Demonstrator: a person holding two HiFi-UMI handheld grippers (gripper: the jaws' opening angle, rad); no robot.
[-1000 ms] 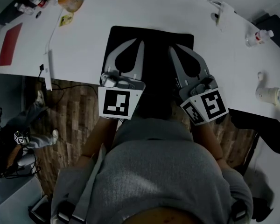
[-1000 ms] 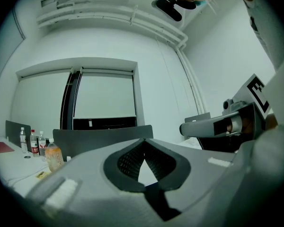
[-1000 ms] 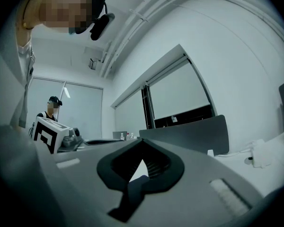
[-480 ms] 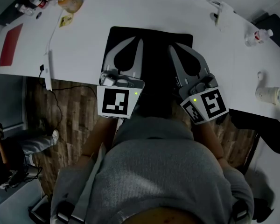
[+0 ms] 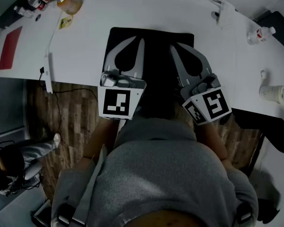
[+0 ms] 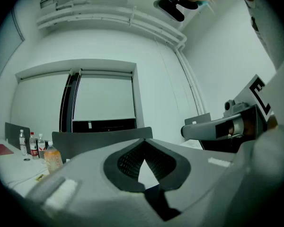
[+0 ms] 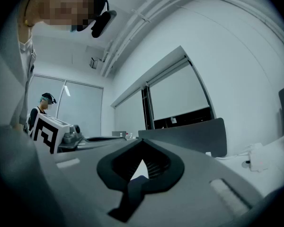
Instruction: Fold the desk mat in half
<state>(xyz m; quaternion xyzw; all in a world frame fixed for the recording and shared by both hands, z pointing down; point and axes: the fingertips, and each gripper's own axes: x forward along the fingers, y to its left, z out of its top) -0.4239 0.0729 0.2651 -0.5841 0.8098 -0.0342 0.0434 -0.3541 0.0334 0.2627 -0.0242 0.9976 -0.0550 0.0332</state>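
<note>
Desk mat [image 5: 156, 56] lying flat at upper centre of frame on the white bench [image 5: 85, 41], my left gripper [image 5: 141, 41] and right gripper [image 5: 173, 48] above it, both sets of fingers [image 5: 112, 60] together, holding nothing

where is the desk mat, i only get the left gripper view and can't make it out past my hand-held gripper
Observer: In the head view the black desk mat lies flat on the white table, at its near edge, under the left hand-held gripper and the right hand-held gripper.
Operator: is the right one closed too
Observer: Yes. Its own view shows the jaws together, with nothing between them.
Operator: anything close to the mat on the right
Observer: No. A small bottle sits far off to the right on the table, well apart from the mat.
</note>
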